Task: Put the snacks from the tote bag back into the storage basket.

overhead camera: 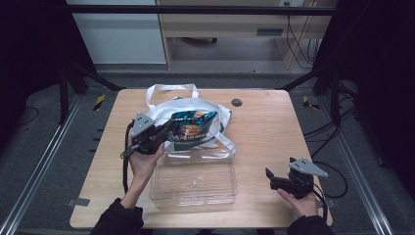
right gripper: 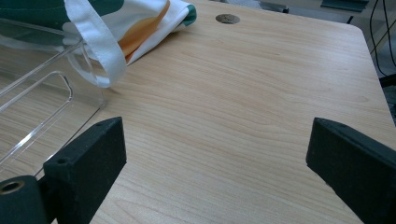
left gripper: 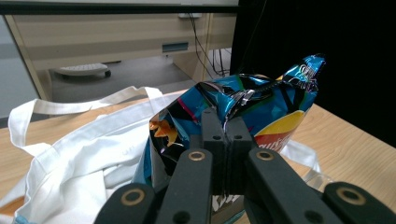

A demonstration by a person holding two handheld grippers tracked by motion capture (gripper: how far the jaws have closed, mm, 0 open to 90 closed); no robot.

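Note:
A shiny blue chip bag is held up over the white tote bag at the back middle of the table. My left gripper is shut on the chip bag's crumpled edge, jaws pressed together on the foil. An empty clear plastic bin stands in front of the tote. My right gripper hovers low over bare wood at the front right, open wide with nothing between its jaws.
The wooden table has a round cable hole behind the tote. The tote's white strap drapes by the bin's corner. Black frame posts and cables stand to both sides, a desk beyond.

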